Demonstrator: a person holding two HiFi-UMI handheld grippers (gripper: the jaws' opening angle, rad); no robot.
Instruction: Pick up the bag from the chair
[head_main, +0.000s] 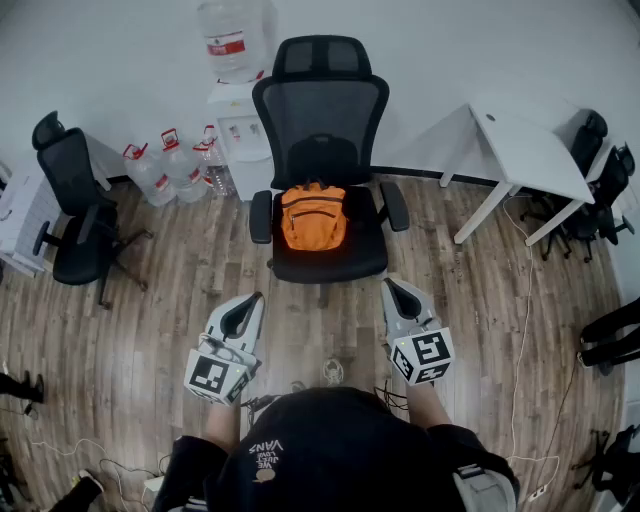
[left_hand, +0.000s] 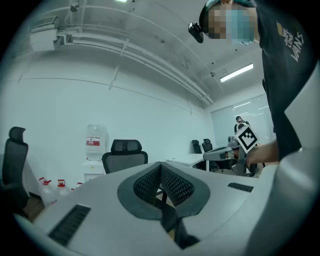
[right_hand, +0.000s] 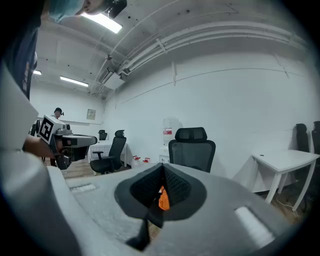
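An orange bag (head_main: 313, 217) sits upright on the seat of a black mesh office chair (head_main: 322, 110) in the middle of the head view. Both grippers hover side by side short of the chair's front edge, pointing toward it. My left gripper (head_main: 256, 299) is shut and holds nothing, off the seat's left front corner. My right gripper (head_main: 389, 285) is also shut and holds nothing, off the right front corner. In the right gripper view a sliver of the orange bag (right_hand: 163, 199) shows through the slit behind the closed pads (right_hand: 175, 185). The left gripper view shows the chair's headrest (left_hand: 126, 146) beyond its pads (left_hand: 175, 184).
A water dispenser (head_main: 232, 45) and spare water bottles (head_main: 165, 165) stand behind the chair to the left. Another black chair (head_main: 72, 205) is at the far left. A white table (head_main: 525, 150) with more chairs (head_main: 600, 180) is at the right. Cables (head_main: 520, 330) lie on the wooden floor.
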